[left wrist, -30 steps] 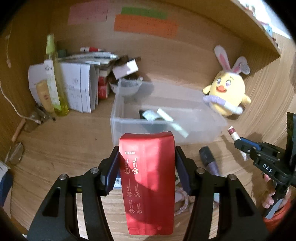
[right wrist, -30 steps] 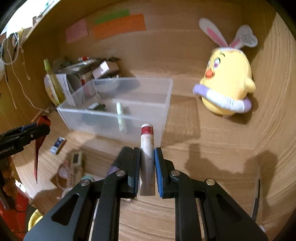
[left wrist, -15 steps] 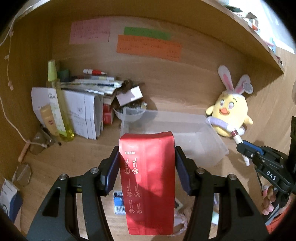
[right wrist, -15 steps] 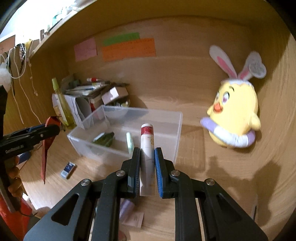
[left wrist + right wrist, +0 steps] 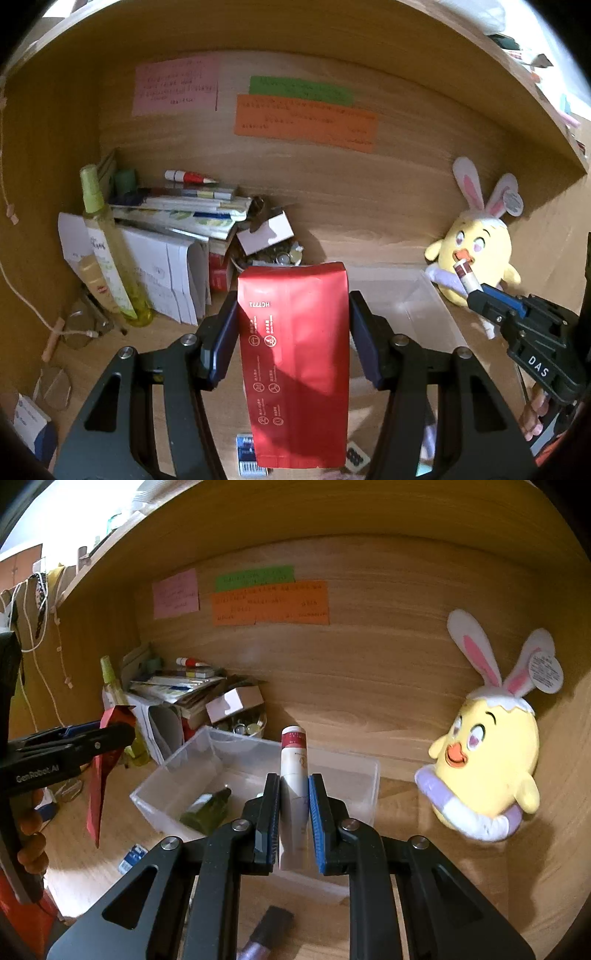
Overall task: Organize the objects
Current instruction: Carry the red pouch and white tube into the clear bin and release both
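Left tongs [image 5: 291,332] grip a red foil pouch [image 5: 293,362] across its width, pads on both side edges, pouch held above the table [image 5: 177,332]. We judge the pouch light and flat, with thin pliable walls: it can buckle or slide if squeezed at the edges only, so a hold across the flat faces near the sealed top would sit firmer.

Right tongs [image 5: 291,816] are closed on a white tube with a red cap [image 5: 293,775], gripped at the lower body, cap pointing away from the camera. We judge it light, fairly stiff and smooth-skinned; a mid-body hold seems adequate, though it could slip lengthwise.

Clear plastic bin [image 5: 369,775] stands on the table just beyond the tube; a dark green bottle [image 5: 207,808] already lies inside.
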Available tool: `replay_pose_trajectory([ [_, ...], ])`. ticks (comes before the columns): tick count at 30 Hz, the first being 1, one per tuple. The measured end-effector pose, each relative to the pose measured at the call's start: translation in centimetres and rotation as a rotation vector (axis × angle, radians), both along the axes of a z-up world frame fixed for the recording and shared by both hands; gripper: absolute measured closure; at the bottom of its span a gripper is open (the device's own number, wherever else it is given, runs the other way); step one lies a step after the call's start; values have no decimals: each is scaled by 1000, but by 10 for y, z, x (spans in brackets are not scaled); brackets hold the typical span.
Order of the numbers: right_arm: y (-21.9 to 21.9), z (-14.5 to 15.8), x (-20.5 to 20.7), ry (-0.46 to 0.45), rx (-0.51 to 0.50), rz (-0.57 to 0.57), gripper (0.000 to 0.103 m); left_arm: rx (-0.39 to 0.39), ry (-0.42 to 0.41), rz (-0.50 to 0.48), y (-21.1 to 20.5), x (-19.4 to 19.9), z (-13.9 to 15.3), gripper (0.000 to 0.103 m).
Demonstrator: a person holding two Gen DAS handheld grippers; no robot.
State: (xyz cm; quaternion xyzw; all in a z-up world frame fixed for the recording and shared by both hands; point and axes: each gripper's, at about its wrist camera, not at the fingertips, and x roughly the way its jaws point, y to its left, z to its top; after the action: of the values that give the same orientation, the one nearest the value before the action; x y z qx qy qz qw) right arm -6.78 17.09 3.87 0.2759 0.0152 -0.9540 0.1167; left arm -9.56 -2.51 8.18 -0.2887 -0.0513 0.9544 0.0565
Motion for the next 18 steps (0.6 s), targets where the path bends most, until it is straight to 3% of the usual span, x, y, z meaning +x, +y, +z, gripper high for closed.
replay_pose_trajectory([
  [10,-10,-8,-29,-37,26,13,89,-41,-53,-5,6,-45,-8,46],
  [18,-12,-35,-57,-118,37,24,89,-80,-92,-11,19,-74,-22,46],
])
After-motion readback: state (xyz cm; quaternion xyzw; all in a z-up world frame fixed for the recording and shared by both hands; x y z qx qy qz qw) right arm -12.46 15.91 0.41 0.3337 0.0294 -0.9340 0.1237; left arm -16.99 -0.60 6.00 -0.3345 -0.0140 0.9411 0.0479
